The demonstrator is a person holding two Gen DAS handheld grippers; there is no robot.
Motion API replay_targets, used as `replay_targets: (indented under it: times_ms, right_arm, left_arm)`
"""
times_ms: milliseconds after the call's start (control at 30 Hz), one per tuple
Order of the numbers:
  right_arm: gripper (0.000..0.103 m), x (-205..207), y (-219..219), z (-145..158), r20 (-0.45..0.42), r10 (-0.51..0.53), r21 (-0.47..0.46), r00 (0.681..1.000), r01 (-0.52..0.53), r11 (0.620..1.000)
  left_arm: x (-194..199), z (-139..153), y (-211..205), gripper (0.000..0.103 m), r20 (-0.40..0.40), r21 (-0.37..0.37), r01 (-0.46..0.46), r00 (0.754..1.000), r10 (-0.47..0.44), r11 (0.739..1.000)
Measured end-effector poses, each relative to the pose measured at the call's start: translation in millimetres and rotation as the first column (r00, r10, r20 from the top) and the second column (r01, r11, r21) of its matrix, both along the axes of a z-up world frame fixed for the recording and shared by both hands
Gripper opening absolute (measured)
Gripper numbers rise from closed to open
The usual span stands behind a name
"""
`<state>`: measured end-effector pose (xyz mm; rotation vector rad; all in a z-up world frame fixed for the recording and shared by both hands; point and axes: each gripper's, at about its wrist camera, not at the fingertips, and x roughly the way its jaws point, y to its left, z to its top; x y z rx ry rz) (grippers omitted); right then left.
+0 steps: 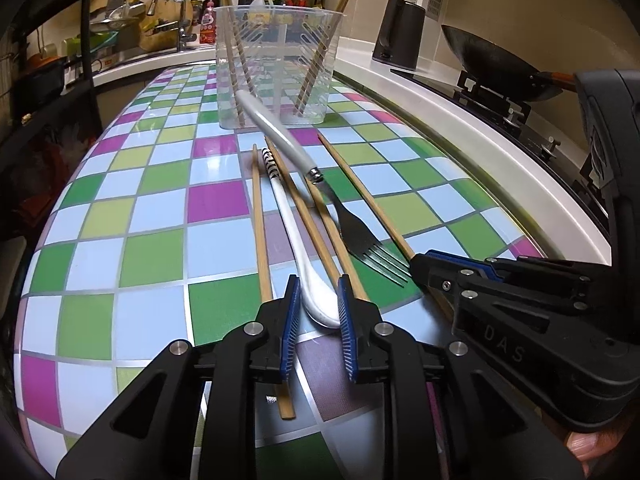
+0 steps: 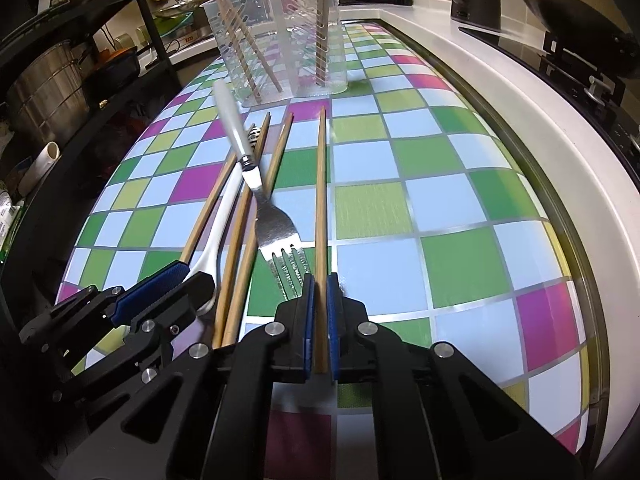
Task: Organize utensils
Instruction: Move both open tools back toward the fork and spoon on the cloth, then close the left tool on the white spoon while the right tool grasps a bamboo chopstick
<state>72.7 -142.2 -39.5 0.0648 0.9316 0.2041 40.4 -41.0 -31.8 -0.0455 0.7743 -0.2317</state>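
A clear plastic utensil holder stands at the far end of the checkered table with chopsticks upright in it. On the table lie several wooden chopsticks, a white ceramic spoon and a white-handled fork resting across them. My left gripper is open, its blue pads on either side of the spoon's bowl. My right gripper is shut on the near end of the rightmost chopstick, which lies flat. The left gripper also shows in the right wrist view, over the spoon.
A raised white counter edge runs along the table's right side, with a black kettle and a wok on a stove behind it. A sink with a faucet is at the back left. A dark shelf rack stands to the left.
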Motion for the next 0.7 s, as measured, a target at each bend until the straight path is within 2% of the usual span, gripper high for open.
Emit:
replay_targets:
  times_ms: [100,333,500,700]
  right_arm:
    - [0.006,0,-1,0,0.011,-0.004,-0.011,1.000,0.004,1.000]
    - [0.006,1,-6,-1,0.044,-0.027,-0.025,0.999,0.028,0.999]
    - [0.007,1,-5,-3,0.104,-0.042,-0.059,0.994,0.048,0.997]
    - [0.007,4,-3,-3,0.106,-0.099,-0.050,0.989,0.105,0.993]
  left_arm:
    - [-1,0,0,0.019,-0.002,0.005,0.003,1.000,-0.003,1.000]
    - [-4,0,12,0.008,-0.010,-0.008,-0.026,1.000,0.026,1.000]
    - [-7,2,29,0.006,-0.019,-0.035,-0.044,0.999,0.044,0.998]
    - [-10,5,57,0.006,-0.024,-0.064,-0.100,0.995,0.098,0.993]
